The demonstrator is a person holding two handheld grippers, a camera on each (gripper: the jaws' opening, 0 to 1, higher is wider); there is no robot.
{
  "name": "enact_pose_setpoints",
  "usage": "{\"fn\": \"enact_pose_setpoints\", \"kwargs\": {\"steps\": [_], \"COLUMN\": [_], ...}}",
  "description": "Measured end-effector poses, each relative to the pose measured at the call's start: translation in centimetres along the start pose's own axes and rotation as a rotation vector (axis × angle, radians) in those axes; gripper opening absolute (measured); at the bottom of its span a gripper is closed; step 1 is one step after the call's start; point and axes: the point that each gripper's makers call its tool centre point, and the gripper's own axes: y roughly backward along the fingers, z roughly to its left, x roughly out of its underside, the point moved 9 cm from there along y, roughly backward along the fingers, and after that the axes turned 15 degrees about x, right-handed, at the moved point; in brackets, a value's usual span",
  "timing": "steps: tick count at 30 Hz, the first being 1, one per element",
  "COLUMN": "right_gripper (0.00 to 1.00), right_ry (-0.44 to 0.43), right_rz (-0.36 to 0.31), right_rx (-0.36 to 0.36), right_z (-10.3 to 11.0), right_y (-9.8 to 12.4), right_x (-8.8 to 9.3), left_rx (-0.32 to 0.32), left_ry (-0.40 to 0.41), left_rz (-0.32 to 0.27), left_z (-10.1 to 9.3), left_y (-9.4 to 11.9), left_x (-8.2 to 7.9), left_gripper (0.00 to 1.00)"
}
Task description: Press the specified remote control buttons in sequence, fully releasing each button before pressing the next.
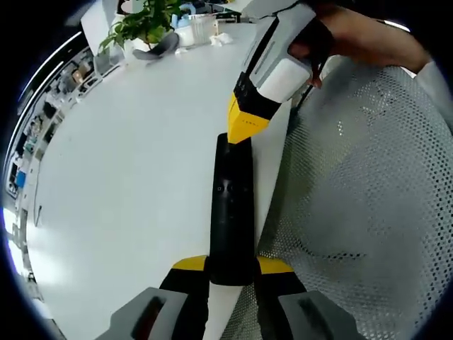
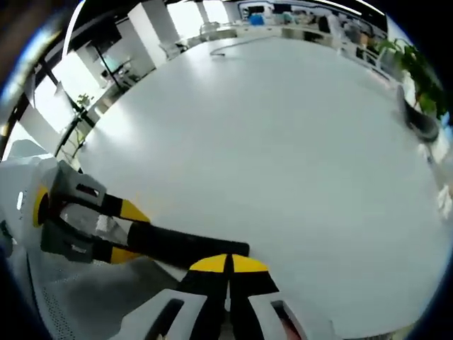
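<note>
A long black remote (image 1: 232, 205) is clamped at its near end by my left gripper (image 1: 232, 266), whose yellow-tipped jaws sit on either side of it. It hangs over the table's edge. My right gripper (image 1: 247, 126), held by a hand, comes in from the upper right. Its yellow tips are pressed together and rest on the remote's far end. In the right gripper view, my right gripper (image 2: 228, 264) is shut, with its tips down on the remote (image 2: 185, 244). The left gripper (image 2: 124, 230) holds the remote from the left.
A large white table (image 1: 127, 177) spreads out to the left. A white mesh chair back (image 1: 368, 205) stands close on the right. At the table's far end are a potted plant (image 1: 145, 21), a grey object (image 1: 159, 48) and small white items. Office desks lie beyond.
</note>
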Motion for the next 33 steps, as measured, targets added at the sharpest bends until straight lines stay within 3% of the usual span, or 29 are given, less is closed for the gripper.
{"fn": "enact_pose_setpoints", "kwargs": {"steps": [7, 16, 19, 22, 33], "right_gripper": [0.0, 0.0, 0.0, 0.0, 0.0], "right_ry": [-0.03, -0.103, -0.124, -0.142, -0.252], "right_rz": [-0.002, 0.009, 0.014, 0.016, 0.031], "right_rx": [-0.026, -0.061, -0.075, -0.084, -0.125], "right_z": [-0.4, -0.6, -0.8, -0.8, -1.3], "right_y": [-0.2, -0.2, -0.3, -0.2, -0.4], "right_x": [0.1, 0.2, 0.2, 0.2, 0.4], "left_rx": [-0.049, -0.116, -0.099, -0.073, -0.031], "left_ry": [-0.049, -0.028, -0.004, 0.054, 0.119], "left_rz": [-0.07, -0.141, -0.198, -0.22, -0.31], "left_z": [-0.4, -1.0, -0.9, -0.6, 0.0], "left_y": [-0.2, -0.5, -0.4, -0.2, -0.2], "left_x": [0.9, 1.4, 1.7, 1.6, 1.8], "left_gripper": [0.24, 0.24, 0.24, 0.25, 0.26]}}
